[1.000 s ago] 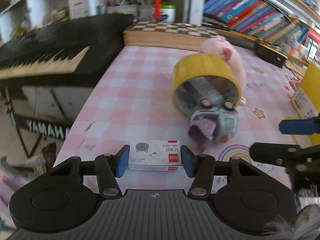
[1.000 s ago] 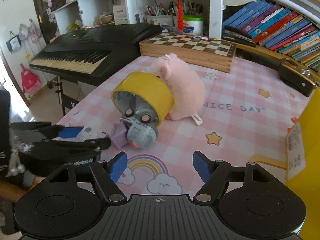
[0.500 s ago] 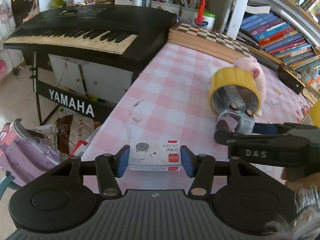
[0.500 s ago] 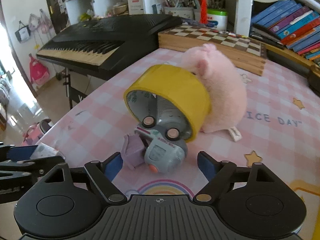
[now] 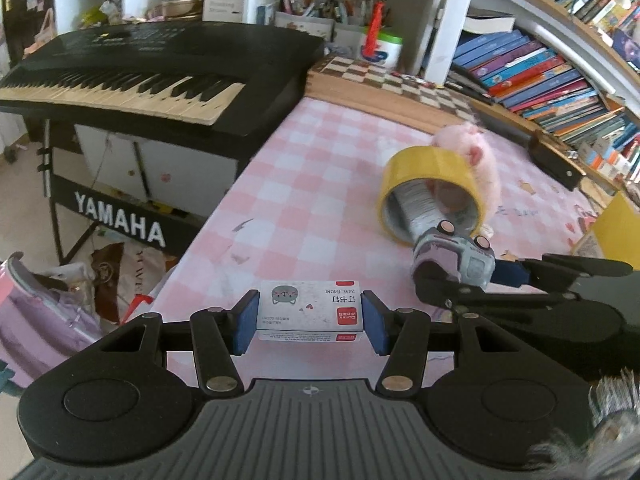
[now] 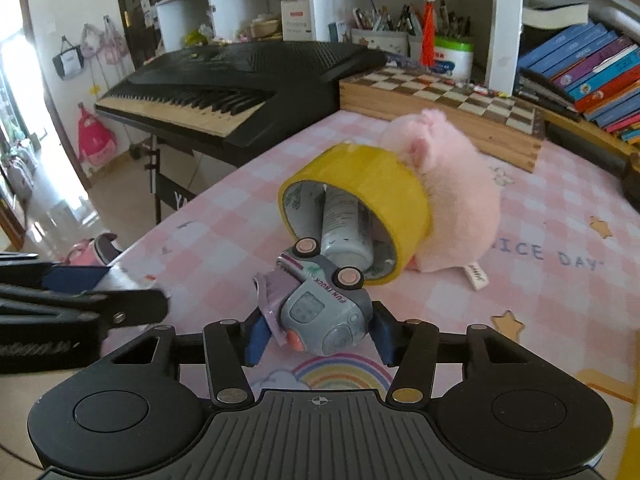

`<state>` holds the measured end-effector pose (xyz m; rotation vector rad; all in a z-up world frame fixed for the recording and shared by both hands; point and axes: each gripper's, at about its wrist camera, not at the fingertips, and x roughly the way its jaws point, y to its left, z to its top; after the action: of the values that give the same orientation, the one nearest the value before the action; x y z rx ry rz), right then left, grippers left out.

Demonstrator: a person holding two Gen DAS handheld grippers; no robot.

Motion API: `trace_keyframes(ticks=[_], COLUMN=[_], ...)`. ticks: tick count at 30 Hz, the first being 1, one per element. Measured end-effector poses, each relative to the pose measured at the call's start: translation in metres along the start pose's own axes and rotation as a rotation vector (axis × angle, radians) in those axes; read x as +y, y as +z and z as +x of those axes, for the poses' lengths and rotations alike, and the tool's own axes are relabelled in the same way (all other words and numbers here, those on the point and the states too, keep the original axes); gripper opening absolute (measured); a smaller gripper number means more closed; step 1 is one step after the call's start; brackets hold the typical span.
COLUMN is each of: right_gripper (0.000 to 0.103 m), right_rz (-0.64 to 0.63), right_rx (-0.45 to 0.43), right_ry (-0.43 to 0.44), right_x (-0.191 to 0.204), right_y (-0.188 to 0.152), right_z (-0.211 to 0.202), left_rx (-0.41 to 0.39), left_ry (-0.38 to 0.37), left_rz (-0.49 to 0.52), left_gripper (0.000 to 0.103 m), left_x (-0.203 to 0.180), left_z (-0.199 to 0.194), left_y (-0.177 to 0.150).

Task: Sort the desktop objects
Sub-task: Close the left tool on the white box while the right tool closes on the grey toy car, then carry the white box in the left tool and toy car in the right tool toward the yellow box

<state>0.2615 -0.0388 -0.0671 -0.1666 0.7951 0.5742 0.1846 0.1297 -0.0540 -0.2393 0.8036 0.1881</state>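
Observation:
My left gripper (image 5: 309,320) is shut on a small white staple box (image 5: 310,315) and holds it above the pink checked table's left edge. My right gripper (image 6: 318,334) has its blue pads on both sides of a grey toy truck (image 6: 320,312) lying on its side; it also shows in the left wrist view (image 5: 456,258). Behind the truck a yellow tape roll (image 6: 360,208) lies on its side with a white tube (image 6: 344,228) inside, against a pink plush pig (image 6: 452,192).
A black Yamaha keyboard (image 5: 152,68) stands left of the table. A wooden chessboard box (image 6: 440,96) and shelves of books (image 5: 532,76) are at the back. A yellow box (image 5: 618,228) stands at the right. A pink bag (image 5: 36,312) is on the floor.
My right gripper has moved forward to the toy truck and closed its pads around it. My left gripper has lifted and drawn back with the staple box.

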Motion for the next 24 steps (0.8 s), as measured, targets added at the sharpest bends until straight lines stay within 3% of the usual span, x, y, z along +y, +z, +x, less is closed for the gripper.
trace_keyframes(ticks=[12, 24], right_gripper=[0.052, 0.052], right_rz=[0.076, 0.142], right_rx=[-0.046, -0.100], right_ry=[-0.056, -0.122], right_x=[-0.013, -0.017], right_y=[-0.006, -0.020], right_z=[-0.050, -0.116], left_rx=[-0.056, -0.141], left_ry=[-0.104, -0.217], left_rz=[0.030, 0.046], left_gripper=[0.051, 0.051], left_x=[-0.016, -0.022], left_z=[-0.022, -0.077], left_y=[0.001, 0.000])
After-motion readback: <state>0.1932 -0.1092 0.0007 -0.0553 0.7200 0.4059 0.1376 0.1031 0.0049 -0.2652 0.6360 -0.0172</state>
